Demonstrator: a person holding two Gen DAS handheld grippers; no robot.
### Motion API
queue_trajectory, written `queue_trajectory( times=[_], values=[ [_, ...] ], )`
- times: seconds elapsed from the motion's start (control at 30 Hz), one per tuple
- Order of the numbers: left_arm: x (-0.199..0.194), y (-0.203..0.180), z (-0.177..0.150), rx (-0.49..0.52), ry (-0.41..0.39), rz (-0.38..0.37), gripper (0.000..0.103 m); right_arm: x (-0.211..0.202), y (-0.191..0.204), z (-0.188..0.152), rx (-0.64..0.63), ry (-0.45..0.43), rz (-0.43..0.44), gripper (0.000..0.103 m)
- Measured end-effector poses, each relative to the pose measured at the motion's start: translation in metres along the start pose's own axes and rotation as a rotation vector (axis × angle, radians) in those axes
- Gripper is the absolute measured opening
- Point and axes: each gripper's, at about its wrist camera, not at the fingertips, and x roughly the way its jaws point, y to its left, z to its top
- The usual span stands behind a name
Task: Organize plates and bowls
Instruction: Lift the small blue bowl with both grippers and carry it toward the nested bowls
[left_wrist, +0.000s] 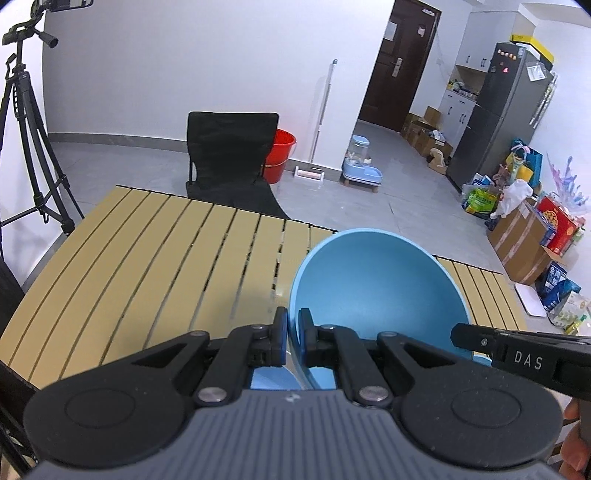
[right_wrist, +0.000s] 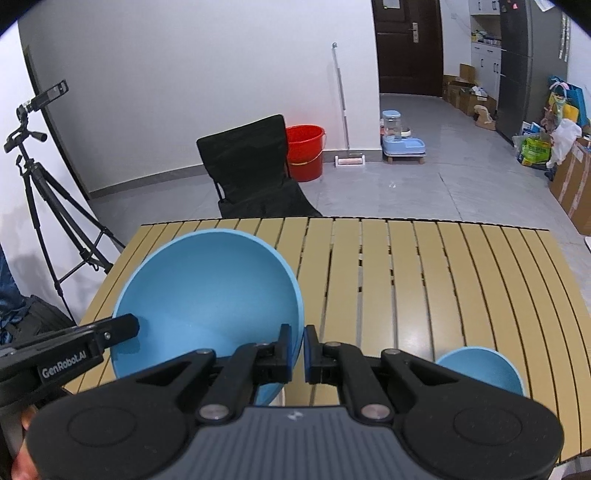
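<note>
A large blue bowl (left_wrist: 376, 288) (right_wrist: 207, 288) hangs tilted above the tan slatted table (left_wrist: 129, 266) (right_wrist: 424, 277), held by both grippers. My left gripper (left_wrist: 293, 325) is shut on the bowl's left rim, one pad inside and one outside. My right gripper (right_wrist: 298, 339) is shut on the opposite rim in the same way. Each gripper also shows in the other's view: the right gripper (left_wrist: 517, 350), the left gripper (right_wrist: 74, 350). A smaller blue bowl (right_wrist: 480, 369) stands on the table near its front right. A light blue piece (left_wrist: 273, 376) shows under the left fingers; what it is I cannot tell.
Behind the table's far edge stands a black folding chair (right_wrist: 251, 166), with a red bucket (right_wrist: 304, 151) beside it. A tripod (left_wrist: 26, 129) rises to the left of the table. Boxes and bags (left_wrist: 524, 229) crowd the floor at the right.
</note>
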Motion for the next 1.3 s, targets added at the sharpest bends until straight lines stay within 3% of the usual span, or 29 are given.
queue_trajectory(
  times=[0.77,1.3],
  values=[
    [0.008,-0.112,-0.037,0.116,0.036,-0.094,0.006,-0.053,-0.118,-0.035,0.135,-0.057,-0.073,0.006],
    [0.061,-0.17,-0.068,0.157,0.141,-0.143,0.006,-0.035,-0.192,-0.063,0.218,-0.018,-0.134,0.006]
  ],
)
